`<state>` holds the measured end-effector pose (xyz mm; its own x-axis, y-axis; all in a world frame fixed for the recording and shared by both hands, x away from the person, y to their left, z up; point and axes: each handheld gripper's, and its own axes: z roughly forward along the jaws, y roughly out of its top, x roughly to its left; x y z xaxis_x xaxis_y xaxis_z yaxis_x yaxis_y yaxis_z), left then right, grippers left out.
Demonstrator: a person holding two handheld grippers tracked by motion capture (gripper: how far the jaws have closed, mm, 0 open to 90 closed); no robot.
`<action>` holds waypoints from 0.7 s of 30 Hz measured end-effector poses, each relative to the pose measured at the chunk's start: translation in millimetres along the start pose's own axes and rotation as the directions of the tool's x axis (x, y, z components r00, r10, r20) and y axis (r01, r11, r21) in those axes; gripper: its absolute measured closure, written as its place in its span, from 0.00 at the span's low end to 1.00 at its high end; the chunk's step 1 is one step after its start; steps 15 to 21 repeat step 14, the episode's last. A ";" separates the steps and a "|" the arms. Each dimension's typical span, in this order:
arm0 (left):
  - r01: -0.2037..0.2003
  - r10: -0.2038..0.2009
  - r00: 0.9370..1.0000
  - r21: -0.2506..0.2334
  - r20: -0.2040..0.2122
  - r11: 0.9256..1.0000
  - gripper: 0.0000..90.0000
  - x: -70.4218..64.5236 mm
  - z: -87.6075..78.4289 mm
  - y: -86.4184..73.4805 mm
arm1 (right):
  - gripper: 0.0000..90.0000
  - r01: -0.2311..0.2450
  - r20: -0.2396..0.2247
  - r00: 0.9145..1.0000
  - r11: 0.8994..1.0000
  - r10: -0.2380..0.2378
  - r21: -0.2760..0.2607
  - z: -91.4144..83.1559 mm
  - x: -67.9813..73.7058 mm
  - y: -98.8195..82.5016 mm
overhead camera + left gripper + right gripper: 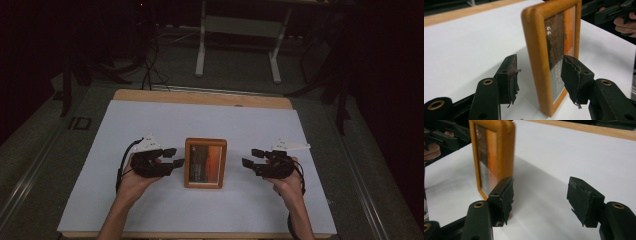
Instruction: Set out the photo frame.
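A wooden picture frame (205, 162) stands upright at the middle of the white sheet (150, 120), its orange and brown picture facing the person. My left gripper (172, 157) is at the frame's left edge, open. In the left gripper view (541, 67) one jaw is behind the frame (537, 50) and the other is in front of the picture; neither presses on it. My right gripper (250, 157) hovers a little to the right of the frame, open. In the right gripper view (541, 195) the frame (496, 152) stands beside its left jaw, and bare sheet lies between the jaws.
The sheet covers a wooden table whose far edge (200, 97) shows bare. Beyond it on the dark floor are the white legs of a stand (237, 30) and cables (150, 65). The other hand's gripper (614, 12) appears past the frame.
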<state>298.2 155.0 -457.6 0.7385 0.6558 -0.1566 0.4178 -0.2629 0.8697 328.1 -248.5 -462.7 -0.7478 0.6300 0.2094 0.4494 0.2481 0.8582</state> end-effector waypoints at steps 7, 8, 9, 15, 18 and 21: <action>0.024 -0.025 0.998 -0.020 -0.055 1.000 0.53 10.2 -10.3 -2.4 | 0.40 -0.055 0.048 0.997 0.998 0.056 -0.021 -20.6 -19.4 -5.1; 0.020 -0.021 0.997 -0.016 -0.070 1.000 0.53 11.6 -11.4 -3.1 | 0.41 -0.065 0.053 0.996 0.998 0.066 -0.023 -23.5 -22.1 -6.3; 0.018 -0.019 0.996 -0.012 -0.089 1.000 0.52 12.8 -11.8 -4.1 | 0.42 -0.073 0.058 0.996 0.997 0.074 -0.025 -26.3 -24.4 -7.6; 0.020 -0.017 0.987 0.021 -0.158 1.000 0.52 21.6 -11.5 -11.4 | 0.43 -0.077 0.093 0.993 0.997 0.077 -0.001 -32.3 -33.3 -14.1; 0.020 -0.017 0.987 0.021 -0.158 1.000 0.52 21.6 -11.5 -11.4 | 0.43 -0.077 0.093 0.993 0.997 0.077 -0.001 -32.3 -33.3 -14.1; 0.020 -0.017 0.987 0.021 -0.158 1.000 0.52 21.6 -11.5 -11.4 | 0.43 -0.077 0.093 0.993 0.997 0.077 -0.001 -32.3 -33.3 -14.1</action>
